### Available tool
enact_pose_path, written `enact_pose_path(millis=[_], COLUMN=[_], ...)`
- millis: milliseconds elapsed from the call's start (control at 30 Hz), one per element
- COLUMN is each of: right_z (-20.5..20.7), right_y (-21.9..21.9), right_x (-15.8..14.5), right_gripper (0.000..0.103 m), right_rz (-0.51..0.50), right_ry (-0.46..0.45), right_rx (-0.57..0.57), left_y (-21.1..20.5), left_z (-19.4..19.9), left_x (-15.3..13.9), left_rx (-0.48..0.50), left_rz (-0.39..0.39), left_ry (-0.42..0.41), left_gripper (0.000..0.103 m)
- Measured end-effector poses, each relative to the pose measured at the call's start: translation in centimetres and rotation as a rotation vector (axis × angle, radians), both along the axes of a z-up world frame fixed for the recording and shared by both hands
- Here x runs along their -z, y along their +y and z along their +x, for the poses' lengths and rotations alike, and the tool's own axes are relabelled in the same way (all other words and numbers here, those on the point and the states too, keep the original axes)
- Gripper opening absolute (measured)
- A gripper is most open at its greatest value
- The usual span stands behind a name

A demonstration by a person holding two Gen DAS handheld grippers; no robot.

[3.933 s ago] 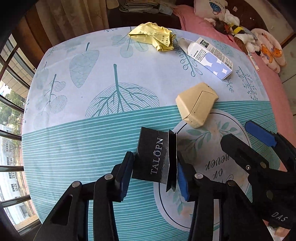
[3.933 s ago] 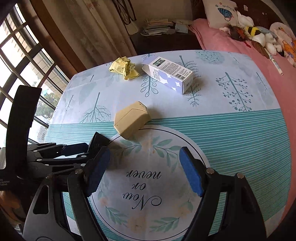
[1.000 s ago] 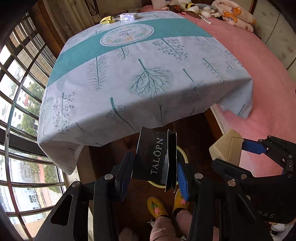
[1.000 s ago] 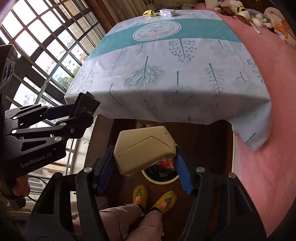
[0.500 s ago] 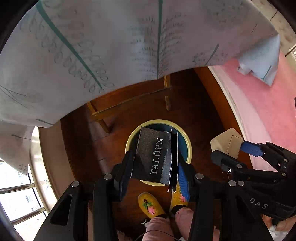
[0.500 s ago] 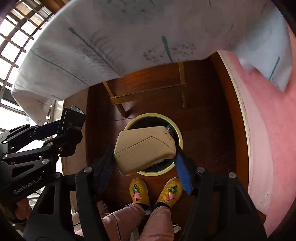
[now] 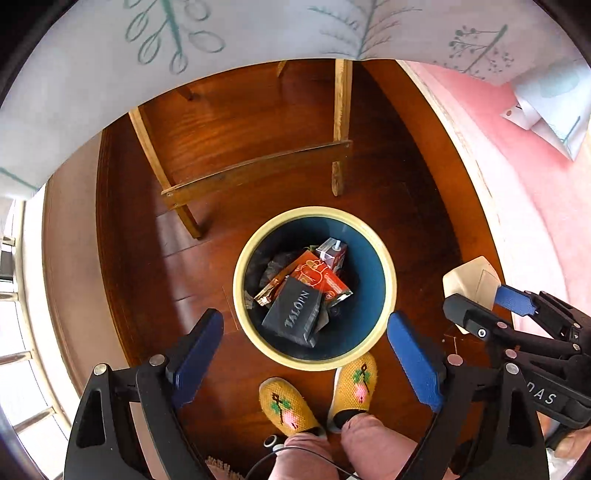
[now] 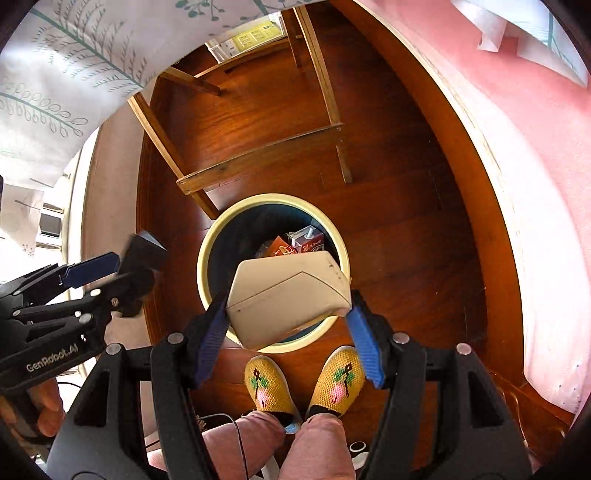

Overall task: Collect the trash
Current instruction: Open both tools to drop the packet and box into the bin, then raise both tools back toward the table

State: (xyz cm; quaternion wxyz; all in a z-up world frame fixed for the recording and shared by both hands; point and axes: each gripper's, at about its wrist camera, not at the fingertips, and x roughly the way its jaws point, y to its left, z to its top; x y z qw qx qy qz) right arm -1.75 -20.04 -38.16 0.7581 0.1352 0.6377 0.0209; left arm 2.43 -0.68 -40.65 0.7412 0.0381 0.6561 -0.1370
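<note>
A round bin with a cream rim (image 7: pixel 240 266) (image 8: pixel 204 243) and blue inside stands on the wooden floor, straight below both grippers. The black TALOPN box (image 7: pixel 293 317) lies loose in it on other trash. My left gripper (image 7: pixel 304 321) hangs over the bin, its jaws opening wide, and its pads touch nothing. In the right wrist view the left gripper (image 8: pixel 118 275) shows at the left with a blurred dark shape at its tip. My right gripper (image 8: pixel 286 314) is shut on a beige box (image 8: pixel 291 291) (image 7: pixel 471 278) above the bin's near rim.
A red packet (image 7: pixel 319 277) and a small drink carton (image 7: pixel 332 254) lie in the bin. A person's yellow slippers (image 7: pixel 288 406) stand just before it. Wooden table legs and a crossbar (image 7: pixel 255 171) rise behind, under the hanging tablecloth (image 7: pixel 221 29). A pink bedspread (image 8: pixel 535 184) is on the right.
Both grippers have dropped toward the bin, which looks larger. The left jaws spread apart and the black box fell out of them into the bin. The right gripper keeps the beige box.
</note>
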Motion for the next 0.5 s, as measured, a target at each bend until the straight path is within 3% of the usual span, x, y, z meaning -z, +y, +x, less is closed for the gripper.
enact_pose_path(millis=[233,500], right_z=[0.2,0.8], right_y=[0.5,3.1], right_x=[0.6,0.1], right_gripper=[0.060,0.060], right_rz=[0.007,0.022], right_ry=[-0.003,0.001], right_rx=[-0.020,-0.075], left_y=[2.0,4.9], left_z=[-1.2,-1.6], left_x=[0.0,-3.1], left_rx=[-0.057,-0.103], left_rz=[0.031,0.069], left_ry=[-0.038,-0.101], left_gripper=[0.091,0.091])
